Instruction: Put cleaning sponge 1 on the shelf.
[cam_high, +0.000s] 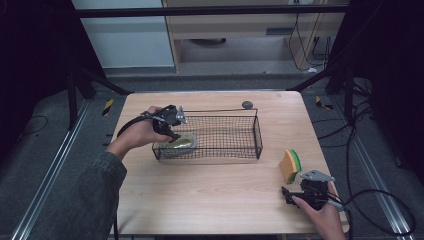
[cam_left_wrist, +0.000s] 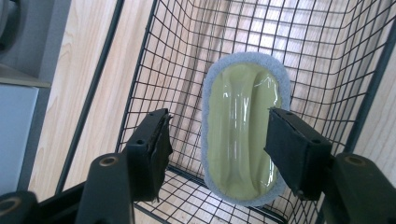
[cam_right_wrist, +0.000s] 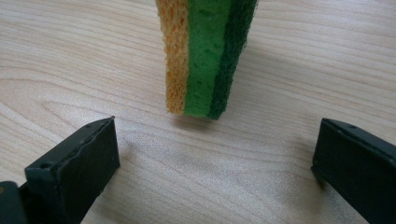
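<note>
Your left tool (cam_left_wrist: 217, 144) hangs over the wire basket's (cam_high: 257, 131) left end, jaws spread, clear of the pale-green scrubber pad (cam_left_wrist: 243, 130) lying flat on the basket floor. Your right tool (cam_right_wrist: 215, 163) rests on the worktop (cam_high: 210, 195), jaws wide apart, just short of the upright sponge (cam_right_wrist: 205, 56).

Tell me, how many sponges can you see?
2. A pale yellow oval sponge with a grey-white edge lies in the black wire basket. An orange-and-green layered rectangular sponge stands on edge on the wooden table, outside the basket.
</note>
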